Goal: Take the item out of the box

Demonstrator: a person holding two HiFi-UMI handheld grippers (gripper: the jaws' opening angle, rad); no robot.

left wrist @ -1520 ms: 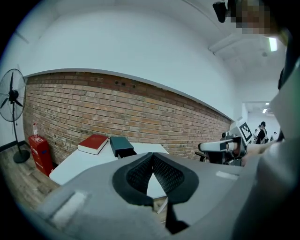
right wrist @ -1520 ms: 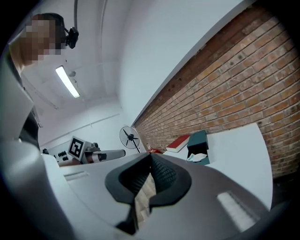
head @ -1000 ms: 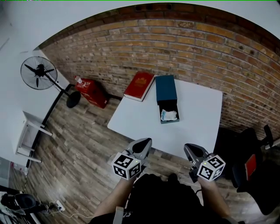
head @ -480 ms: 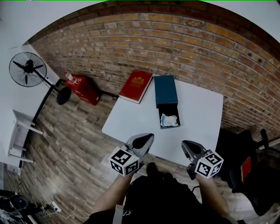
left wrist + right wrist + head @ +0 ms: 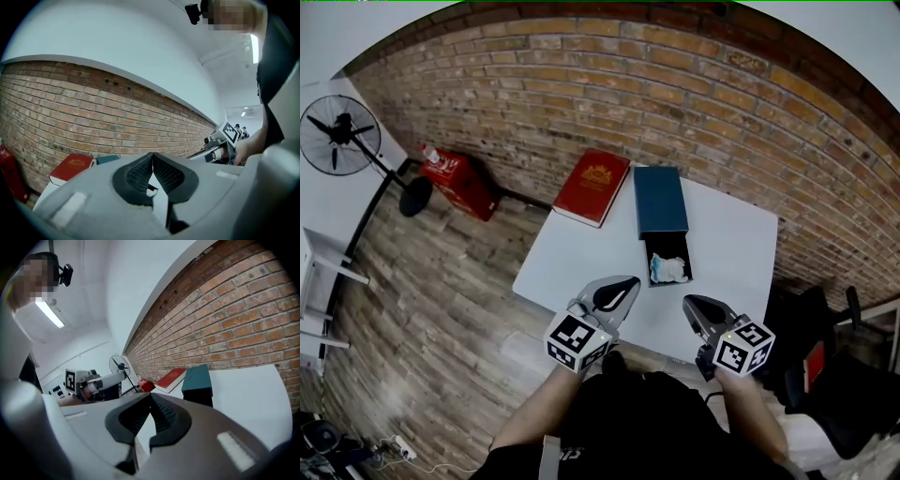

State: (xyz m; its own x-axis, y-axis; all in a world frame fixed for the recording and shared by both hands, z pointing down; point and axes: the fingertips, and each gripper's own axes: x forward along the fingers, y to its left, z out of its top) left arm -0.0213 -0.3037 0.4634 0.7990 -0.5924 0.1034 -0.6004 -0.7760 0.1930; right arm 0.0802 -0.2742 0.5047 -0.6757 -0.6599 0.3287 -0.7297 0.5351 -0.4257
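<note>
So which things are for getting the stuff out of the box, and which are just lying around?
For the job: teal box, white item in its open end, left gripper, right gripper.

Just lying about: red book, fan, red container on the floor.

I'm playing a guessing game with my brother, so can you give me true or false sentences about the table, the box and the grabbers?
1. The box is open with a white item inside. True.
2. The red book lies inside the box. False: it lies on the table beside the box.
3. The left gripper and the right gripper are both shut and empty. True.
4. The fan stands on the table. False: it stands on the floor.
</note>
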